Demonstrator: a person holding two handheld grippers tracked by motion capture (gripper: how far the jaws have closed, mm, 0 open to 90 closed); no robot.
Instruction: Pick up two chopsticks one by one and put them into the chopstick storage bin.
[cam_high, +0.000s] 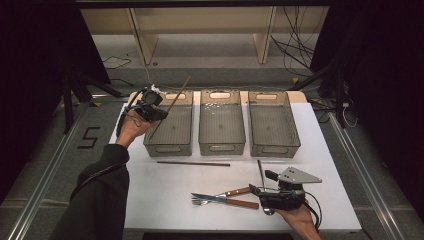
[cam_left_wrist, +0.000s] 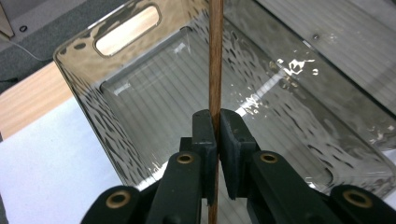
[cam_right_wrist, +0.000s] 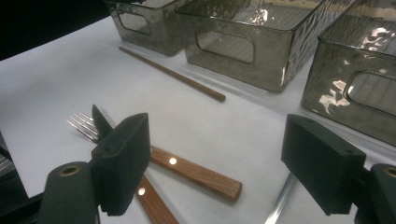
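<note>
My left gripper (cam_high: 161, 114) (cam_left_wrist: 217, 126) is shut on a thin brown chopstick (cam_high: 176, 98) (cam_left_wrist: 215, 56), which it holds slanted over the left clear bin (cam_high: 170, 145) (cam_left_wrist: 93, 112). A second chopstick (cam_high: 193, 163) (cam_right_wrist: 173, 74) lies on the white table in front of the bins. My right gripper (cam_high: 261, 183) (cam_right_wrist: 219, 149) rests near the front right with its jaws wide open and nothing between them. Just beyond it lie a wooden-handled knife (cam_high: 235, 202) (cam_right_wrist: 201, 175) and fork (cam_high: 220, 195) (cam_right_wrist: 84, 126), crossed.
Two more clear bins, the middle one (cam_high: 222, 145) (cam_right_wrist: 233, 46) and the right one (cam_high: 275, 147) (cam_right_wrist: 355, 93), stand in a row with the left bin. A slim metal utensil handle (cam_high: 260, 172) (cam_right_wrist: 280, 200) lies by the right gripper. The white table (cam_high: 165, 200) ends close in front.
</note>
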